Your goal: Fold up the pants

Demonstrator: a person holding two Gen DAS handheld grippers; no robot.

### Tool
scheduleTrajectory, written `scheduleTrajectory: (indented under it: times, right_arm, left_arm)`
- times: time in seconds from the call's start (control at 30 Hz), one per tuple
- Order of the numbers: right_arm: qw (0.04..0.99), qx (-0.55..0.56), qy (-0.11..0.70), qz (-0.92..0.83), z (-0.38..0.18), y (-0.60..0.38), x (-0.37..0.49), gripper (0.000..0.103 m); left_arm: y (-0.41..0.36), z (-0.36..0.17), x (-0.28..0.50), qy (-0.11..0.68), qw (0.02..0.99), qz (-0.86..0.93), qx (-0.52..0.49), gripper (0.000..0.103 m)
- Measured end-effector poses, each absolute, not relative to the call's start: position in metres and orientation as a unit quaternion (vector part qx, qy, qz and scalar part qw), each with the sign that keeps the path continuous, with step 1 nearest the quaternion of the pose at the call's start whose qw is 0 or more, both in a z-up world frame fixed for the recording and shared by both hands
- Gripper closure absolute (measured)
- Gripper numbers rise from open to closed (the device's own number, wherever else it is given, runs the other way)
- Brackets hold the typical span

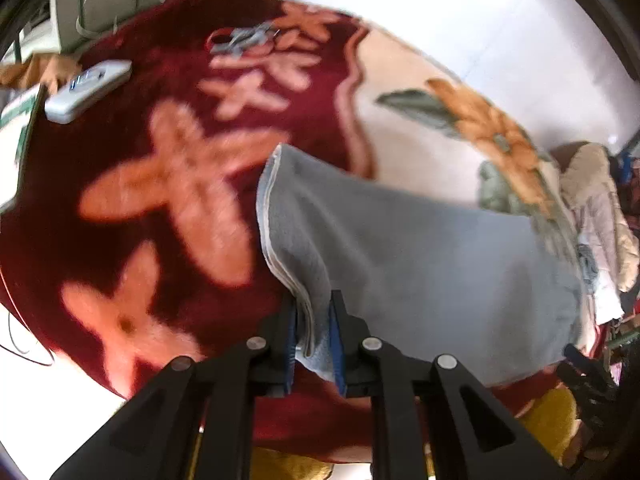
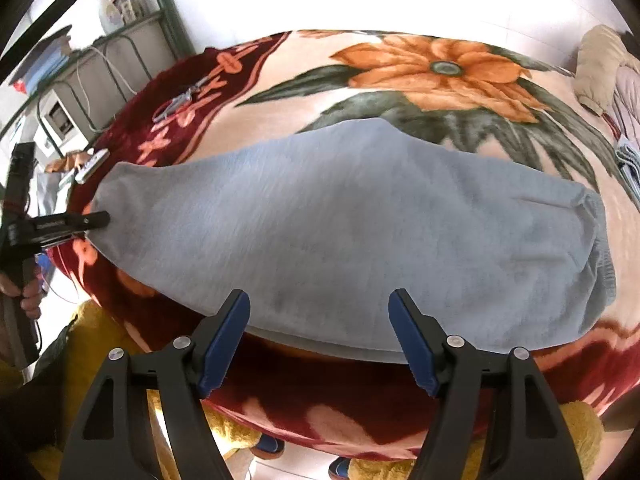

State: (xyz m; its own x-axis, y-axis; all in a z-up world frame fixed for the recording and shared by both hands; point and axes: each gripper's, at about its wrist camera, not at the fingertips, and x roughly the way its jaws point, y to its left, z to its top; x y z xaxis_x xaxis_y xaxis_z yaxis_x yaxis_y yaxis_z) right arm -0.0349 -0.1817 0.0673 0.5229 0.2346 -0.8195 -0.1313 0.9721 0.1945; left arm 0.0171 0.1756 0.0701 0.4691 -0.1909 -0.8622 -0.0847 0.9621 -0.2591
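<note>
The grey pants [image 2: 340, 232] lie folded lengthwise across a red and cream floral blanket [image 2: 420, 64]. The leg hems are at the left and the waistband [image 2: 596, 256] at the right. My left gripper [image 1: 314, 320] is shut on the leg hems of the pants [image 1: 420, 260] and lifts them a little off the blanket [image 1: 168, 168]. It also shows at the left of the right wrist view [image 2: 96, 220]. My right gripper [image 2: 320, 320] is open and empty, just at the near long edge of the pants.
A white remote [image 1: 88, 88] and a metal clip [image 1: 240, 40] lie on the blanket beyond the hems. Crumpled clothes [image 1: 596, 216] are piled at the far right. A shelf with bottles [image 2: 116, 4] stands behind the bed. A yellow cloth [image 2: 580, 432] hangs below the near edge.
</note>
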Motion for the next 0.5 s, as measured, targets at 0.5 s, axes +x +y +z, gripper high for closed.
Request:
scheduleTrajectory:
  times: [0.5]
  right_arm:
    - [0.879, 0.117, 0.457, 0.069, 0.064, -0.234, -0.042, 0.03]
  left_arm:
    - [0.027, 0.142, 0.027, 0.488, 0.847, -0.2, -0.068, 0.088]
